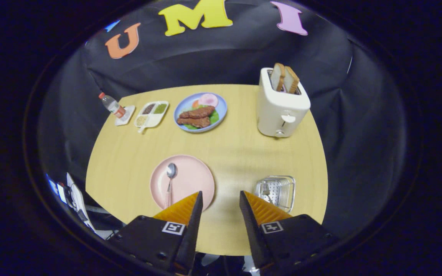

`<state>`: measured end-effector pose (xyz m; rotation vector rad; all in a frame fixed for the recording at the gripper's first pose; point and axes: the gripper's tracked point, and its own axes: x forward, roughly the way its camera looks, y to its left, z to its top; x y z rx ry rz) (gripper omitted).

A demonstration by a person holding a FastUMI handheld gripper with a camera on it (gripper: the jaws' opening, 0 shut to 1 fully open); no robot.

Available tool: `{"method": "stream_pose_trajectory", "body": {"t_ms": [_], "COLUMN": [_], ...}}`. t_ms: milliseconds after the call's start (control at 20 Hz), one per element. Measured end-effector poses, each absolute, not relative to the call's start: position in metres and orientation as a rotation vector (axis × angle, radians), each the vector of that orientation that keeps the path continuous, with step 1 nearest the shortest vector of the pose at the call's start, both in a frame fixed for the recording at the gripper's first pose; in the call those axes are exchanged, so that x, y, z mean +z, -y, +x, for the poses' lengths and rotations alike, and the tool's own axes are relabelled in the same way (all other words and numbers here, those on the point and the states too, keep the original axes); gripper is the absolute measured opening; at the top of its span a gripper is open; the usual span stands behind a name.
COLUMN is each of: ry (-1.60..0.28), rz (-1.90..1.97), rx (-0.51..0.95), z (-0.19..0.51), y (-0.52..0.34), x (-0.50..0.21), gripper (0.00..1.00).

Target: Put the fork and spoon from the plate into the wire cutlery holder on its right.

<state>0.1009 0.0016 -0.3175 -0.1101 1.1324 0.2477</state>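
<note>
Gripper view showed the tool (221, 199) held above the near edge of the wooden surface (236, 153), its fingers spread apart with nothing between them. At about eleven o'clock from the fingertips lay the pink plate (192, 180), with the spoon (170, 180) resting on it, bowl pointing away. At about two o'clock sat the wire cutlery holder (278, 191), the fork (266, 191) already lying inside. Farther off at twelve o'clock stood a blue plate of food (201, 112), and at one o'clock a white toaster (281, 105) holding two bread slices.
</note>
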Motion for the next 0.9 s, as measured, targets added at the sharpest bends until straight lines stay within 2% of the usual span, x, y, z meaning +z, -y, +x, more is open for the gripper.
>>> {"method": "stream_pose_trajectory", "body": {"t_ms": [50,100,150,300,900], "ry": [-1.117,-1.106,-1.098,-1.069,-1.037], "rz": [-0.1,-0.092,-0.09,-0.099,-0.153], "rx": [0.257,0.258,0.252,0.249,0.266], "z": [0.094,0.09,0.085,0.073,0.041], "y": [-0.012,-0.02,-0.025,-0.046,-0.11], "x": [-0.317,-0.321,-0.324,-0.338,-0.417], "gripper": [0.64,0.84,0.9,0.97,0.97]}}
